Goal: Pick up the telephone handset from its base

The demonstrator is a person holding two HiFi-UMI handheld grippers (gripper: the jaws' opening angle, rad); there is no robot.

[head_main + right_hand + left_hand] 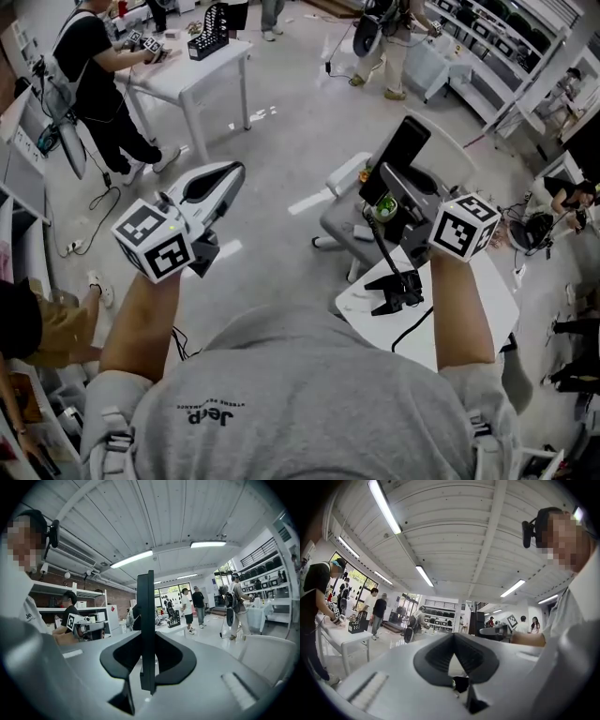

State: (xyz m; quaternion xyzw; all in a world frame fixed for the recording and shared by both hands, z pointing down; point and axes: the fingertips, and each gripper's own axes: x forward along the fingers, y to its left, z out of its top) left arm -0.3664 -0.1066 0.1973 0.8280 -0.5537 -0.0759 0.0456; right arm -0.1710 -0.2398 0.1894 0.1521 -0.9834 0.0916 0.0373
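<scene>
My right gripper [382, 181] is shut on a flat black handset [400, 152] and holds it in the air, tilted up and away from me. In the right gripper view the handset [146, 620] stands edge-on and upright between the pads of that gripper [146, 654]. Below it, a black stand [394, 291] sits on a small white table [478, 300], and a thin black cord [389, 251] runs down toward the stand. My left gripper [232, 172] is raised at the left, its jaws together with nothing between them; in its own view the gripper [457, 638] shows its pads meeting.
A pale chair [342, 220] stands on the floor beyond the small table. At the far left a person [94, 75] works at a white table [192, 75] bearing a black rack. Other people and shelving line the far right.
</scene>
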